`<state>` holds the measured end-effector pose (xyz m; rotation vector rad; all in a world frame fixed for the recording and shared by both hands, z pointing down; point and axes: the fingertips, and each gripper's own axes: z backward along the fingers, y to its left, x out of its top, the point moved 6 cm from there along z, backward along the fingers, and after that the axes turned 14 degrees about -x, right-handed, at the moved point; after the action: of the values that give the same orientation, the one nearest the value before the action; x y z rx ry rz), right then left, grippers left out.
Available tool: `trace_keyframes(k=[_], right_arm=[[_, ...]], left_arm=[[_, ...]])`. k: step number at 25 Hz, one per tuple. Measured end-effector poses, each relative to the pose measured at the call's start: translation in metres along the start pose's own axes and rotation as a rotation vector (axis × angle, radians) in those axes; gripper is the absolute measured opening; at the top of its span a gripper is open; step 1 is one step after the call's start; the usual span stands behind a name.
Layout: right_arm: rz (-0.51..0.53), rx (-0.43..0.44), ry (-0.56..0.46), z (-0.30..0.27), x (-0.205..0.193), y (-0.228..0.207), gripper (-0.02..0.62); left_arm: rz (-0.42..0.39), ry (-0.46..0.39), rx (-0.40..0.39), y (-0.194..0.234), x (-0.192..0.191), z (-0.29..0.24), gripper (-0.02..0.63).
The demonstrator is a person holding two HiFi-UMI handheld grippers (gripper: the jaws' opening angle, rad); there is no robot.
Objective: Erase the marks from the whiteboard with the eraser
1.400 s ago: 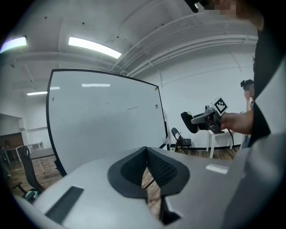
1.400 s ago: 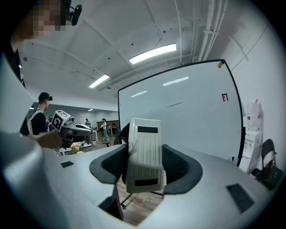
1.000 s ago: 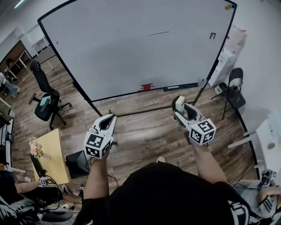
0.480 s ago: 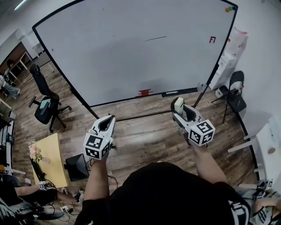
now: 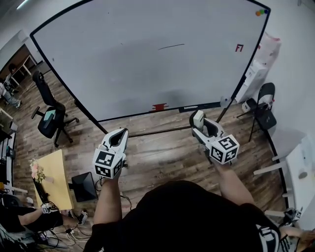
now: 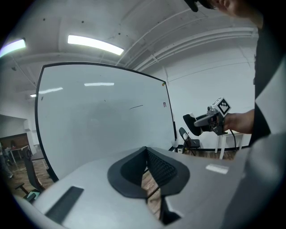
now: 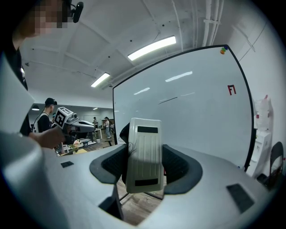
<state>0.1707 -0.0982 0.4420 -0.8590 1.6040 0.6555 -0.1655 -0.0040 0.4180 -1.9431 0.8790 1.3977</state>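
The whiteboard [image 5: 147,54] stands ahead on a wheeled frame. It bears a thin black line [image 5: 171,47] and a small red mark [image 5: 239,47] near its right edge. My right gripper [image 5: 198,119] is shut on the white eraser [image 5: 198,118] and held short of the board's lower right. The right gripper view shows the eraser [image 7: 144,154] upright between the jaws, with the black line [image 7: 167,100] and the red mark [image 7: 231,89] beyond. My left gripper [image 5: 119,135] is shut and holds nothing, below the board's lower left. In the left gripper view the jaws [image 6: 146,154] meet, facing the whiteboard [image 6: 103,116].
A red object [image 5: 160,106] lies on the board's tray, and magnets [image 5: 261,12] sit at its top right corner. An office chair [image 5: 49,115] and a yellow table [image 5: 51,174] stand at left. A black chair [image 5: 263,106] stands at right. People sit at the lower left.
The whiteboard fills more of the head view, so I have come closer to it. Both grippers kept their hold and shifted slightly up in the frame.
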Motion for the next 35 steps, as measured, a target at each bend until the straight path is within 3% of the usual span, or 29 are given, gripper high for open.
trace_keyframes(k=[22,35], right_arm=[[0.017,0.049,0.025,-0.033,-0.007,-0.054,0.236],[0.002,-0.013,0.013,-0.032,-0.002,-0.075,0.238]], left_arm=[[0.016,0.02,0.047,0.007,-0.004,-0.058,0.011],[0.011,0.028,0.039,0.007,-0.003,-0.069,0.011]])
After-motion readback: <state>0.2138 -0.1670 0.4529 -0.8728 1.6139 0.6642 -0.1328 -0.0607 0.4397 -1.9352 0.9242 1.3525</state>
